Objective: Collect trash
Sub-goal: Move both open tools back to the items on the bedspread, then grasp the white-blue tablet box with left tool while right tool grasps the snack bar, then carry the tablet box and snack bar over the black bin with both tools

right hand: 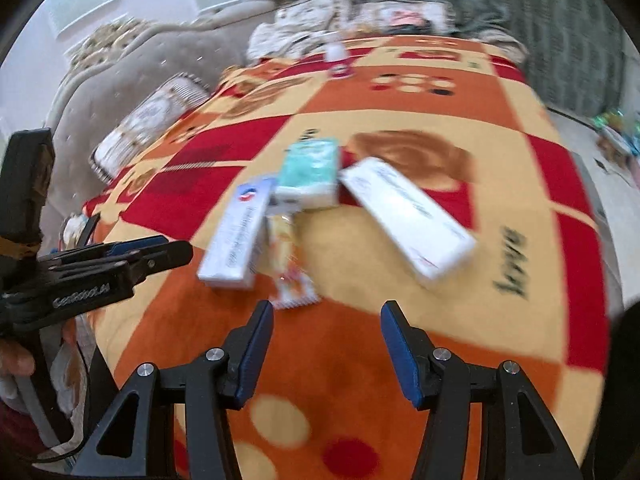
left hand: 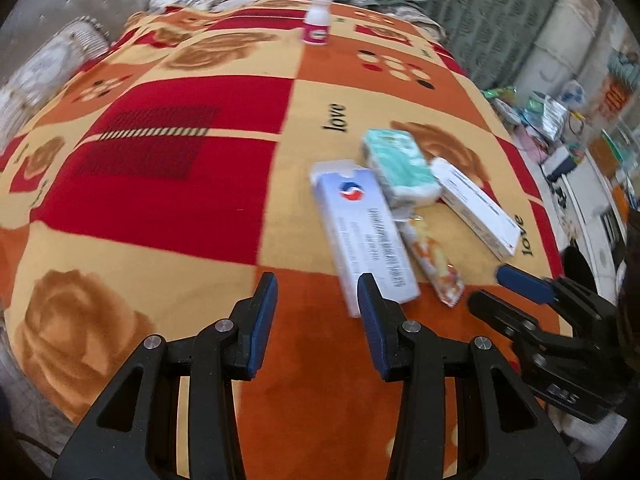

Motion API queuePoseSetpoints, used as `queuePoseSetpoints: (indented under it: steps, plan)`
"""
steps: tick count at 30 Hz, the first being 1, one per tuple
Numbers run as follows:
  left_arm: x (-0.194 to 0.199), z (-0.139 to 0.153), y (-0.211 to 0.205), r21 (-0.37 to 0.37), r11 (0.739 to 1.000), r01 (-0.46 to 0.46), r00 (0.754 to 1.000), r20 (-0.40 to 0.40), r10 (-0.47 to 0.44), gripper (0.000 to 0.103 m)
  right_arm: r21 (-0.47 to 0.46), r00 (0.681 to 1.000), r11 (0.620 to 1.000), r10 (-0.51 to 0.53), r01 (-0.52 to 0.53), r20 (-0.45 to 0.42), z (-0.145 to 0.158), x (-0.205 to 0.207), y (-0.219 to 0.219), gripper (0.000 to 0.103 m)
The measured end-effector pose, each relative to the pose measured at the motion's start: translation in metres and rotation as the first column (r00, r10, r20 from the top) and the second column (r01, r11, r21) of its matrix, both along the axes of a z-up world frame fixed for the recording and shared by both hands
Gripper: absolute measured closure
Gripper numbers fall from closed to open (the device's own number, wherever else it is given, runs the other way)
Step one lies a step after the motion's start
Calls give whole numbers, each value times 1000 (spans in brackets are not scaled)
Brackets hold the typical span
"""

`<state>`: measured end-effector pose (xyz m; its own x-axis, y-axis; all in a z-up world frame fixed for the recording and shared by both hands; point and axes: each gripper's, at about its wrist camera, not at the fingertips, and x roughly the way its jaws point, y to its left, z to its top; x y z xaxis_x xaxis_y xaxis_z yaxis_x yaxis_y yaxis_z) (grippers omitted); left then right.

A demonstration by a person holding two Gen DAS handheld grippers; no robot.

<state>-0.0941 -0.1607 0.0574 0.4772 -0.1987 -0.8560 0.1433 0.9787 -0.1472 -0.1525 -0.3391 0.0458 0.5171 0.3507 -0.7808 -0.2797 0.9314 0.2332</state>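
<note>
Blanket (left hand: 168, 184): orange, red and cream squares with rose prints, spread over a bed, carrying all the trash.
Left tongs (left hand: 318, 294): hovering over the near edge of the blanket, jaws parted a modest way, nothing between the blue pads; the right-hand finger's tip overlaps the near end of the long box in the left wrist view, though contact can't be told.
Right tongs (right hand: 327, 315): jaws gaping a bit wider, empty, poised over bare orange blanket just short of the pile.
Long box (left hand: 362, 236): white and blue with a round red-and-blue logo, lying flat, nearest the left tongs.
Snack wrapper (left hand: 434, 262): orange and yellow, crinkled, lying just beside the long box, near end pointing between the two tongs.
Tissue pack (left hand: 398, 168): teal and white, at the far side of the pile, partly resting over the box ends.
Second white box (left hand: 476, 208): lying angled, on the right of the pile.
Small bottle (left hand: 317, 20): white with pink label, upright, well apart at the far end of the bed.
Focus: both views blurred.
</note>
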Motion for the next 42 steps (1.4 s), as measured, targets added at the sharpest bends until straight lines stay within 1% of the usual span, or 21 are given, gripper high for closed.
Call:
queuePoseSetpoints:
  steps: [3, 6, 7, 8, 10, 11, 15, 17, 18, 19, 23, 25, 26, 29, 32, 36, 42]
  plan:
    - [4, 1, 7, -29, 999, -16, 1000, -7, 16, 63, -12, 999, 999, 37, -37, -4, -5, 20, 19, 54]
    - [8, 1, 4, -51, 999, -14, 1000, -13, 13, 63, -38, 997, 997, 71, -72, -19, -14, 40, 37, 60]
    - [11, 1, 2, -62, 998, -10, 1000, -19, 9, 63, -43, 996, 996, 80, -81, -24, -16, 43, 40, 66]
    - [13, 0, -1, -71, 997, -8, 1000, -23, 6, 63, -57, 996, 994, 87, -88, -26, -19, 47, 43, 78]
    - [17, -3, -7, -89, 996, -3, 1000, -30, 0, 63, -94, 996, 992, 83, -85, -27, -23, 50, 45, 83]
    - [20, -5, -10, -94, 996, -1, 999, -32, -2, 63, -88, 996, 993, 81, -82, -25, -22, 50, 43, 84]
    - [31, -14, -29, -72, 997, 22, 1000, -20, -23, 63, -75, 999, 997, 24, -26, -28, -18, 40, 18, 84]
    - [39, -22, -39, -50, 998, 29, 999, -31, -31, 62, -55, 999, 998, -1, -1, -34, -16, 31, 3, 84]
    - [41, -23, -41, -59, 998, 33, 999, -30, -35, 56, -52, 999, 999, -9, 7, -37, -16, 27, -2, 84]
    - [45, -25, -45, -59, 998, 35, 999, -28, -37, 53, -52, 999, 999, -16, 14, -40, -16, 24, -6, 84]
    - [55, -34, -53, -23, 999, 31, 999, -35, -32, 51, -47, 999, 999, -27, 25, -34, -21, 16, -12, 84]
    - [57, -34, -54, -18, 999, 32, 999, -33, -32, 51, -45, 999, 999, -27, 26, -20, -21, 15, -10, 84]
    - [57, -34, -53, -28, 999, 36, 999, -33, -37, 51, -45, 1000, 999, -25, 25, -16, -22, 15, -9, 84]
    - [48, -32, -48, -55, 997, 49, 998, -30, -51, 52, -42, 1000, 999, -19, 19, -13, -22, 16, -7, 84]
    - [33, -26, -44, -51, 997, 61, 998, -8, -61, 53, -42, 1000, 999, -27, 26, -12, -20, 13, -10, 84]
    - [13, -22, -45, -57, 995, 80, 997, -5, -81, 53, -45, 1000, 999, -28, 29, 5, -14, 1, -12, 84]
    - [-12, -11, -59, -52, 991, 122, 992, 24, -121, 53, -44, 998, 998, -48, 49, 28, 0, -20, -22, 84]
